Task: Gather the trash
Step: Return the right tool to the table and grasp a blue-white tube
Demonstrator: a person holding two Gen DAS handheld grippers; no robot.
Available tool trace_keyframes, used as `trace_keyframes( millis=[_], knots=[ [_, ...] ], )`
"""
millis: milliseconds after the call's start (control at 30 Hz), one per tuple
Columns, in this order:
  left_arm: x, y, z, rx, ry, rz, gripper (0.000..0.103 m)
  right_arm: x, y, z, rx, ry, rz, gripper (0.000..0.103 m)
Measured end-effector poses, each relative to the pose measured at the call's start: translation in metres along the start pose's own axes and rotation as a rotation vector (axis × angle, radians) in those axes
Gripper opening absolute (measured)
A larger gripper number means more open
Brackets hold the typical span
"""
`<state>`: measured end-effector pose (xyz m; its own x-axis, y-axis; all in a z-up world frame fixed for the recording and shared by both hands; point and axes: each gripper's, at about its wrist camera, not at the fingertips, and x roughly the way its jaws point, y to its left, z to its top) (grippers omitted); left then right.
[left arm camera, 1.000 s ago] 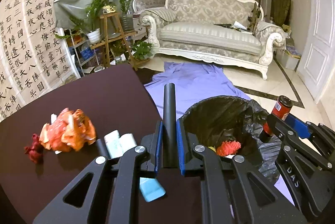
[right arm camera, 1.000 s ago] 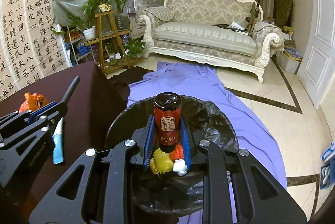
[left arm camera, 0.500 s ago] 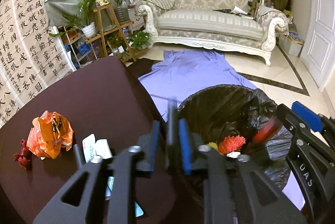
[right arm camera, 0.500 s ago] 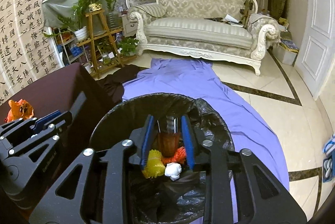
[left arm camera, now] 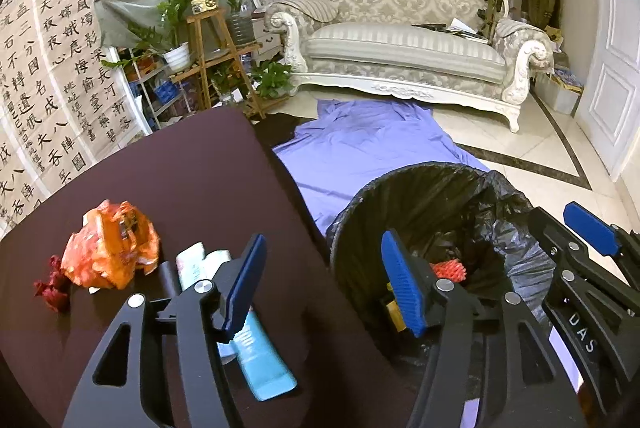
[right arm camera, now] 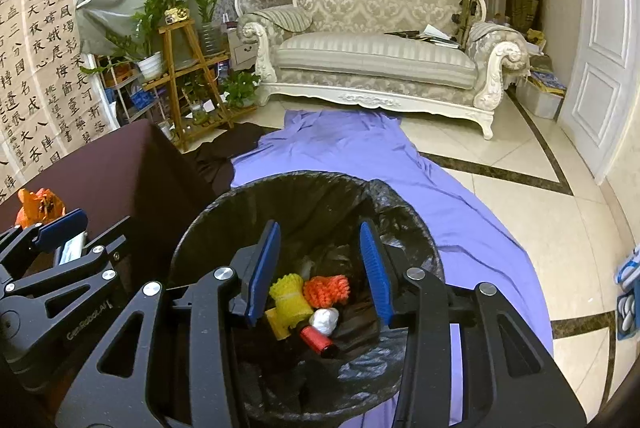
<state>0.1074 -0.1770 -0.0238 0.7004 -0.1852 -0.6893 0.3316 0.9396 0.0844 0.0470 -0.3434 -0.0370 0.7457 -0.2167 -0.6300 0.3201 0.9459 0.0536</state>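
The black trash bin [right arm camera: 304,188] is holding a red can [right arm camera: 318,339], a yellow net [right arm camera: 289,295], an orange net [right arm camera: 326,290] and a white ball [right arm camera: 325,320], maybe paper. The right gripper [right arm camera: 318,270] and left gripper [left arm camera: 322,284] are hanging wide apart, holding nothing. An orange wrapper [left arm camera: 110,246] is sitting on the brown table [left arm camera: 180,180].

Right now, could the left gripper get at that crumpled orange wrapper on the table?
Probably yes. The left gripper is open and empty, and the crumpled orange wrapper lies uncovered on the dark table just ahead to its left. Only a white tube lies nearby, not blocking.
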Motion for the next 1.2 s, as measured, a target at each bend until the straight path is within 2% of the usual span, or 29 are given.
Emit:
trace_keyframes(
  millis=[133, 433, 600, 1067, 1200],
  knots=[
    [-0.010, 0.016, -0.008, -0.024, 0.005, 0.017, 0.060, -0.005, 0.015, -0.004, -0.015, 0.006, 0.027, 0.042],
    [-0.022, 0.079, -0.032, -0.130, 0.050, 0.111, 0.060, -0.016, 0.058, -0.015, -0.060, 0.022, 0.104, 0.047],
    [-0.022, 0.098, -0.041, -0.165, 0.078, 0.135, 0.060, -0.019, 0.078, -0.016, -0.085, 0.028, 0.135, 0.047],
    [-0.005, 0.099, -0.034, -0.162, 0.112, 0.077, 0.063, -0.018, 0.096, -0.017, -0.118, 0.050, 0.152, 0.047],
    [0.001, 0.103, -0.038, -0.169, 0.148, 0.070, 0.063, -0.017, 0.098, -0.017, -0.124, 0.055, 0.158, 0.047]
  ],
)
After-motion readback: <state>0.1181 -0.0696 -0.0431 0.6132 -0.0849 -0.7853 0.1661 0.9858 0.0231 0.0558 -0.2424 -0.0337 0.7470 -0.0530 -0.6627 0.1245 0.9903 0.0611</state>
